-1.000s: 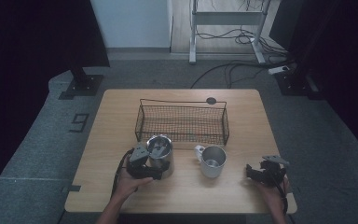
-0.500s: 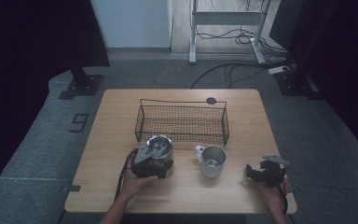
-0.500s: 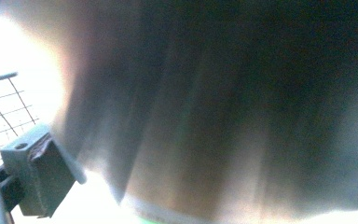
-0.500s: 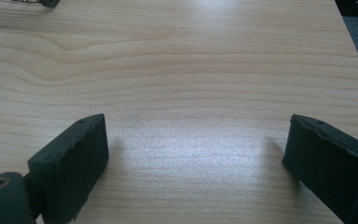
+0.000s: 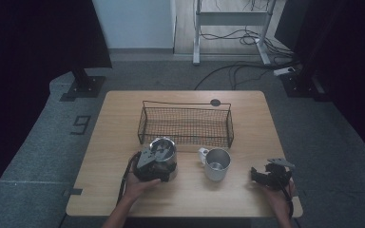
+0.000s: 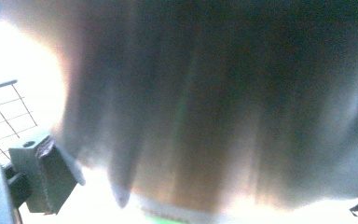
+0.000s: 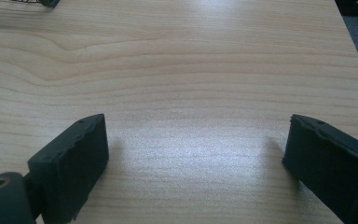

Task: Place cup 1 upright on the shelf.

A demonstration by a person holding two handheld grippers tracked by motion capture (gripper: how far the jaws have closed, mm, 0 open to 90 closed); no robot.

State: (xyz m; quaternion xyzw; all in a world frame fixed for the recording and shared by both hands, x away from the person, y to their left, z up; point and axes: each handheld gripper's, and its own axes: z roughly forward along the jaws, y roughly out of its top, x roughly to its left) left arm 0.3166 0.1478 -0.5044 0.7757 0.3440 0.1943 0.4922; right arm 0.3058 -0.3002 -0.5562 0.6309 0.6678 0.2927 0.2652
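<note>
High view showed the left tongs [image 5: 156, 164] against a steel pot [image 5: 164, 151], grip state unclear; the right tongs [image 5: 271, 175] rested spread wide on the desk [image 5: 123, 123]. A metal mug [image 5: 217, 164] stood between, before a wire basket [image 5: 185, 124].

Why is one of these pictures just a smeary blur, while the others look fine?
In the left gripper view the camera sits right up against a shiny metal pot, so it is out of focus, streaked and washed out white at the edges. The right gripper view is sharp: open black tongs over wood grain, with a soft sheen. The high view is dim but clear.
</note>
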